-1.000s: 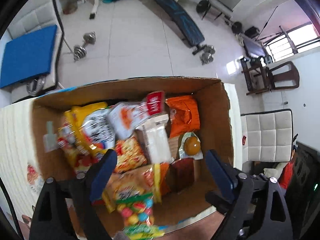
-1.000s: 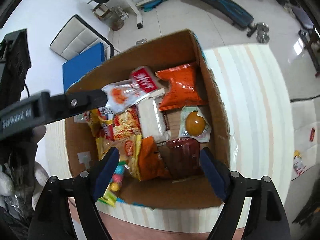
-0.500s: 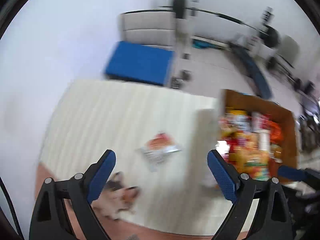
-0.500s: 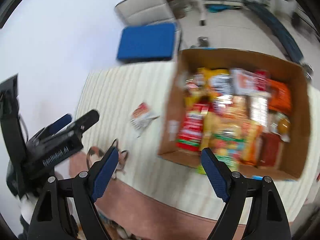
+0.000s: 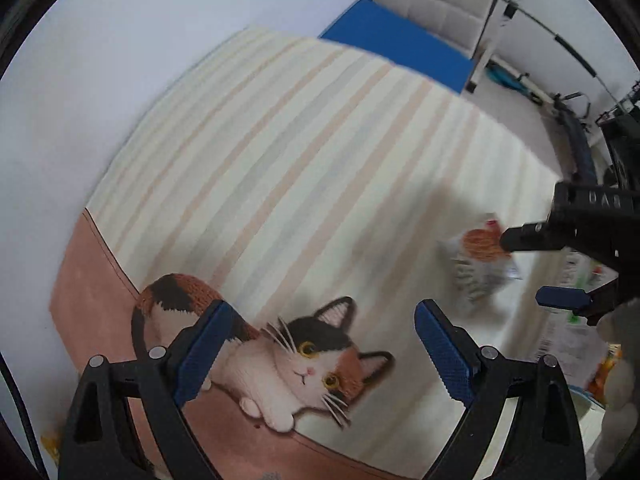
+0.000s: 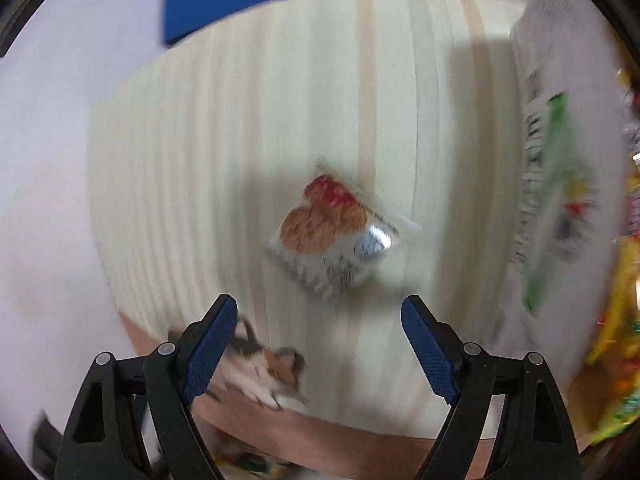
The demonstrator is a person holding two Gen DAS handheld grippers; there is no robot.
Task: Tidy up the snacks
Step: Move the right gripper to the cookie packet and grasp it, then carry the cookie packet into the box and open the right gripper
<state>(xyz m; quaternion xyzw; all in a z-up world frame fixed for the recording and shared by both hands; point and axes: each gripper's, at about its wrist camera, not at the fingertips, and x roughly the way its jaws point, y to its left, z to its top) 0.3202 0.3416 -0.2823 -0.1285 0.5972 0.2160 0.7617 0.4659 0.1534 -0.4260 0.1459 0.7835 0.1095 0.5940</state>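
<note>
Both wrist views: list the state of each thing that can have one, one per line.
Left gripper: open, holding nothing.
Right gripper: open, holding nothing.
Snack packet: sealed, lying flat on the striped cloth, ungripped.
Cardboard box: at the right edge, snacks inside.

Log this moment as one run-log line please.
left gripper: open, empty | right gripper: open, empty | snack packet: lying on striped cloth, beyond right fingers
</note>
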